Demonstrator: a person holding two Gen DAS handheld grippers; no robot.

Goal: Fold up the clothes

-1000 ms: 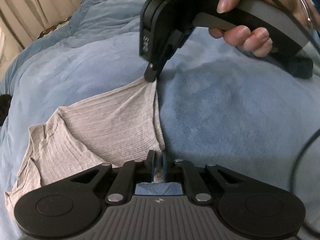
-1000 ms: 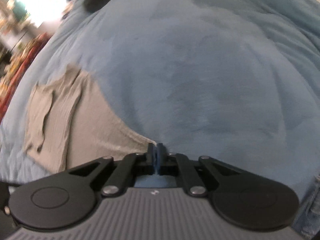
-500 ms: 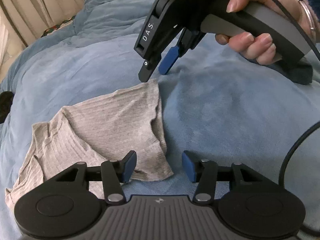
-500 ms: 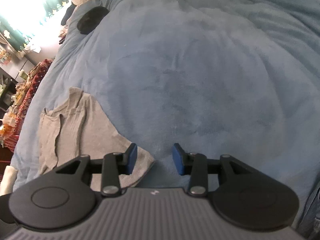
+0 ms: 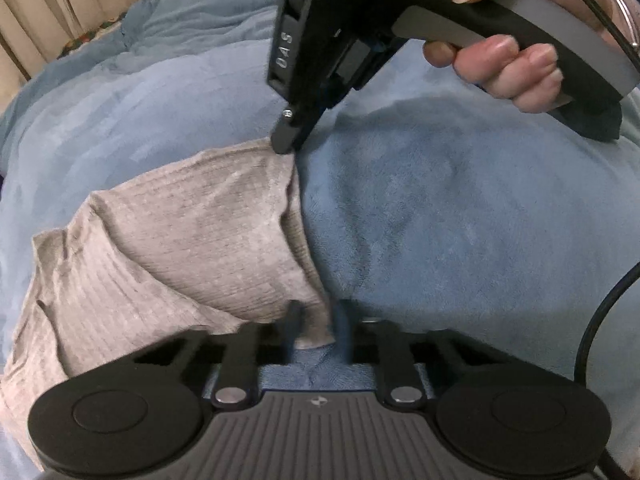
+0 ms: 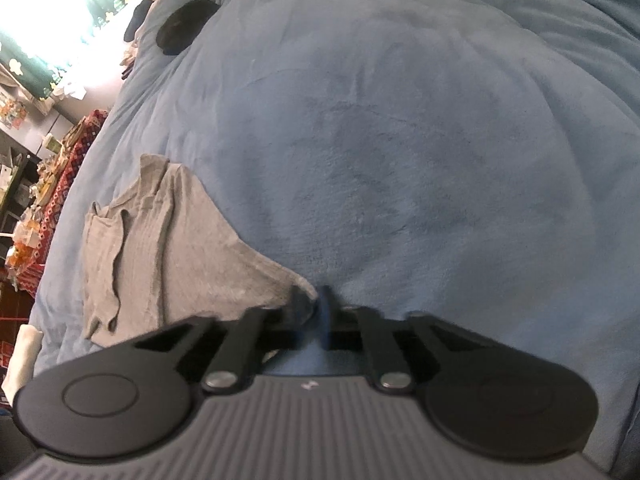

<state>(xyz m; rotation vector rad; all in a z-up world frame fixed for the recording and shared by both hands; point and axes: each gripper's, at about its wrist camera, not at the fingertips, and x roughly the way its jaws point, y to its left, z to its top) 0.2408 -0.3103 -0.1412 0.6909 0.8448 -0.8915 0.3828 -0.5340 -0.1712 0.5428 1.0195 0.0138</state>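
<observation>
The left tool [image 5: 316, 322] is closing on the near corner of the grey ribbed garment [image 5: 192, 236], with the hem between its blurred pads, while the right tool [image 5: 289, 136], seen at 12 o'clock in the left wrist view, has its tips pressed together and pinching the far corner of the same edge. In the right wrist view that tool [image 6: 314, 306] shows cloth bunched between its pads. The garment lies on the blue blanket [image 5: 460, 216] of the bed, spreading from the 2 tools toward 9 o'clock, its far side rumpled into loose pleats. The step in hand appears to be gripping 1 edge at both corners before carrying it across for a fold. To do it well, the left tool should probably finish its pinch before either hand lifts, and should catch garment only, since the plush blanket sits right under the hem and could be nipped too. Both corners would best rise together, keeping the edge taut between them, and travel toward 9 o'clock so the edge lands square on the rumpled side. A person's hand [image 5: 508, 64] holds the right tool's handle.
</observation>
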